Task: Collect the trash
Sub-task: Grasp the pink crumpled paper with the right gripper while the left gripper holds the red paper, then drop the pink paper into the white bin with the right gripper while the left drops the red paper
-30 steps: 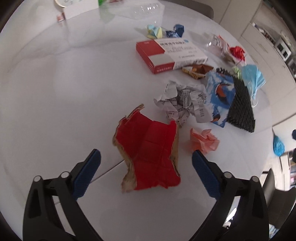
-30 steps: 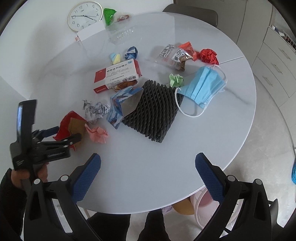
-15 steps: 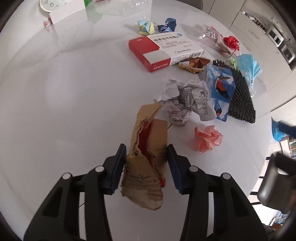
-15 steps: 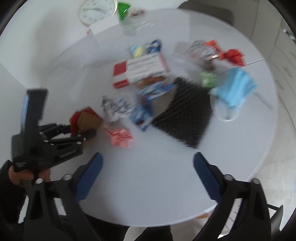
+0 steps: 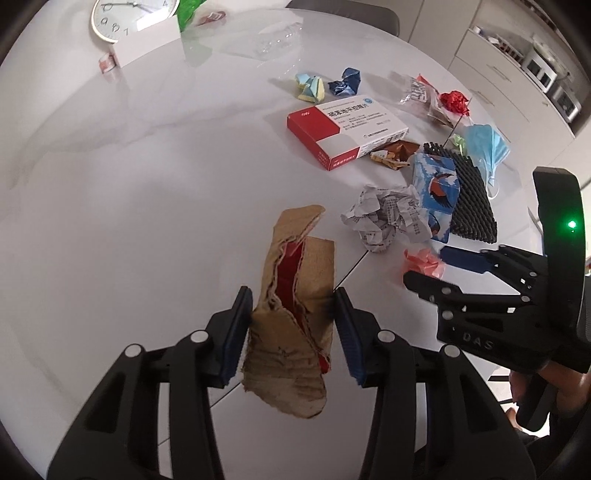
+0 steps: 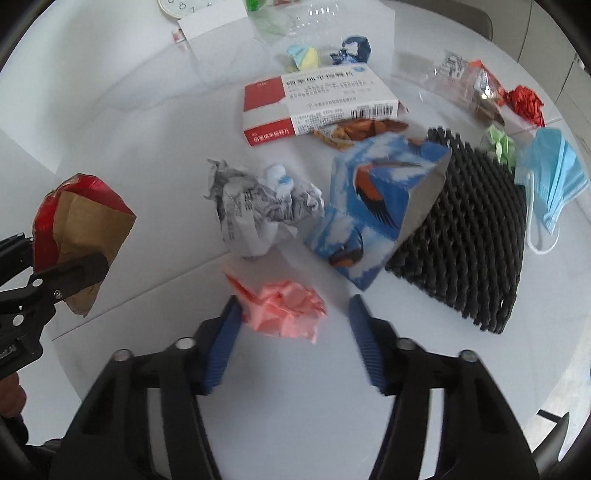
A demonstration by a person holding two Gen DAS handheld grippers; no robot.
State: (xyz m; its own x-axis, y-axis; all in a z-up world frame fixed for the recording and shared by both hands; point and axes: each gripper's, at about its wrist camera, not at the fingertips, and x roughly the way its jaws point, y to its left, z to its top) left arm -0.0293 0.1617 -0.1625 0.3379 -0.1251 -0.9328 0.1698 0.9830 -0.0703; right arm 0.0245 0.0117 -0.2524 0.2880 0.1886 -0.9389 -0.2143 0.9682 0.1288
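My left gripper (image 5: 293, 332) is shut on a torn brown-and-red piece of cardboard (image 5: 295, 302) and holds it above the white table (image 5: 129, 184). The cardboard also shows in the right wrist view (image 6: 79, 229), at the left. My right gripper (image 6: 291, 334) is open, its jaws on either side of a crumpled pink paper ball (image 6: 284, 306) that lies on the table. In the left wrist view the right gripper (image 5: 458, 266) reaches in from the right, next to the pink ball (image 5: 423, 260).
Beyond the pink ball lie a crumpled printed paper (image 6: 255, 206), a blue bird-print carton (image 6: 373, 206), black foam netting (image 6: 469, 229), a red-and-white medicine box (image 6: 314, 103), a blue face mask (image 6: 554, 181), several small wrappers, and a clock (image 5: 125, 18) at the back.
My left gripper closed on the cardboard and lifted it. My right gripper came down and forward to the pink paper ball and narrowed its opening around it.
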